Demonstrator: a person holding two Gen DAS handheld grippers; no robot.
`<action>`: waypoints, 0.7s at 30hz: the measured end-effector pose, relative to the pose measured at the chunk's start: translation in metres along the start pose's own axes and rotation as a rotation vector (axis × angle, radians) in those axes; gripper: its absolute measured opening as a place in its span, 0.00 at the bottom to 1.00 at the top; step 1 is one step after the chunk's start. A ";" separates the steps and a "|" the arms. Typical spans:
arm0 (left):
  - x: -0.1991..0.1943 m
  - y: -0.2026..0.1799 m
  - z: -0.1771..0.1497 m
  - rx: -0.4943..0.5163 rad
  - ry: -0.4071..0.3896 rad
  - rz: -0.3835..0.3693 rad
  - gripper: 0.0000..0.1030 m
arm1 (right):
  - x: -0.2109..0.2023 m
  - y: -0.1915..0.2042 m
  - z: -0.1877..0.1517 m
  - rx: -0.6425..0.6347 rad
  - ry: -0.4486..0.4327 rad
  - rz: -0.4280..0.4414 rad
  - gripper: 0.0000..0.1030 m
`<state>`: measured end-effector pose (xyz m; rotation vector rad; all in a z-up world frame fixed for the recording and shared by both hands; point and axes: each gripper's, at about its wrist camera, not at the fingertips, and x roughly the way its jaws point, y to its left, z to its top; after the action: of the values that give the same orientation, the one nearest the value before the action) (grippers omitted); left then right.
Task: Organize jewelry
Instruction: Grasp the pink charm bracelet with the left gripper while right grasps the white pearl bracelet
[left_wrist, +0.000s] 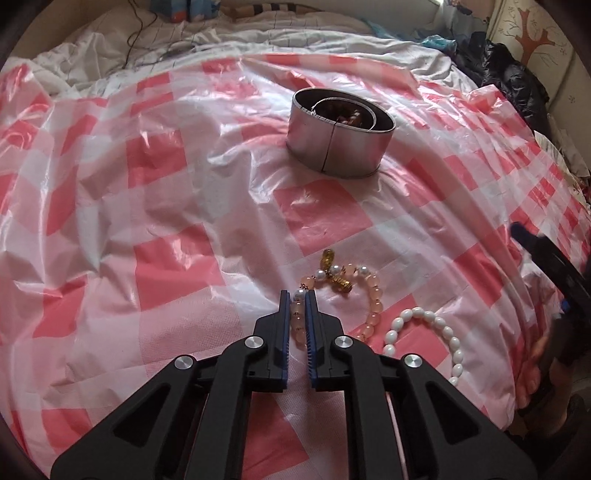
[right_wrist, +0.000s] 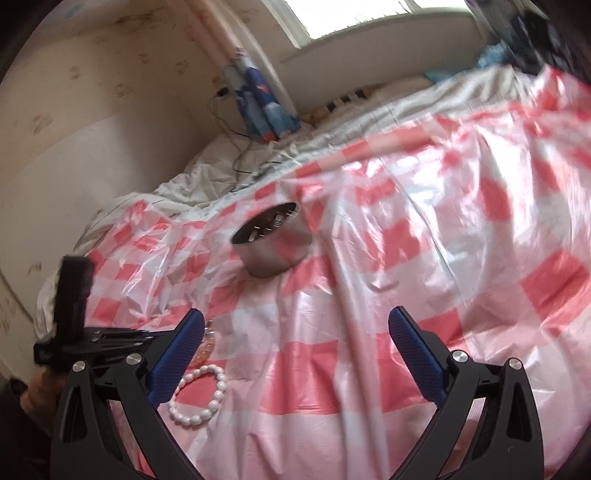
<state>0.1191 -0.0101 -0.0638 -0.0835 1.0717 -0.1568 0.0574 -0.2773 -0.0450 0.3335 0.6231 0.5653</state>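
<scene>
A pink bead bracelet with pearl beads and gold charms lies on the red-and-white checked plastic sheet. My left gripper is shut on its left side, with pink beads pinched between the blue pads. Right beside it lies a white bead bracelet, which also shows in the right wrist view as the white bracelet. Farther back stands a round metal tin holding dark jewelry. My right gripper hangs open above the sheet with nothing between its fingers; the tin is ahead of it.
The sheet covers a bed with rumpled white bedding and a thin black cable at the back. Dark clothes are piled at the right edge. A wall runs along the bed's far side.
</scene>
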 end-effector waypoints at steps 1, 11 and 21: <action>0.001 0.000 0.000 -0.003 0.003 -0.004 0.09 | -0.002 0.012 -0.001 -0.047 0.008 0.007 0.93; 0.007 -0.005 0.002 0.048 0.021 0.004 0.14 | 0.019 0.123 -0.030 -0.417 0.280 0.151 0.93; 0.008 -0.010 0.001 0.085 0.019 0.027 0.15 | 0.061 0.099 -0.042 -0.324 0.457 0.196 0.86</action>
<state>0.1230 -0.0213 -0.0686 0.0095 1.0837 -0.1788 0.0331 -0.1568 -0.0596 -0.0470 0.9284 0.9298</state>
